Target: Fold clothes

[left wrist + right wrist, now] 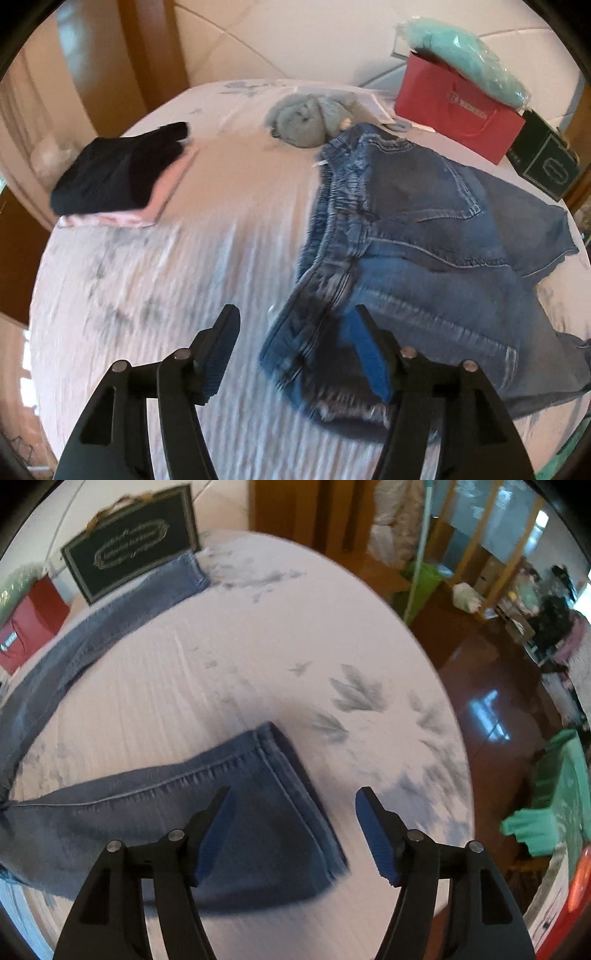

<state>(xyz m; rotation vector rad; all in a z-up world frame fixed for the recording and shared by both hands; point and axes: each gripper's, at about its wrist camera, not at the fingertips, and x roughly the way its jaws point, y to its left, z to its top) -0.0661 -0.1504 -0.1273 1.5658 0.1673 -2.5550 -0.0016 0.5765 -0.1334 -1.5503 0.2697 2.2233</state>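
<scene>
Your left gripper [291, 345] gapes wide, jeans [406, 236] waistband just ahead-right. Your right gripper [295, 827] gapes too, leg hem [295, 794] between its fingers.

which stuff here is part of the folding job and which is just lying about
Part of the job:
- jeans, spread out unfolded
- grey garment, crumpled
- folded dark and pink stack
- left gripper and right gripper, both open

Just lying about:
- red bag
- mint packet on top of it
- dark gift bag

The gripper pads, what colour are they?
Blue pads, ribbed; clearest in the right wrist view.
</scene>
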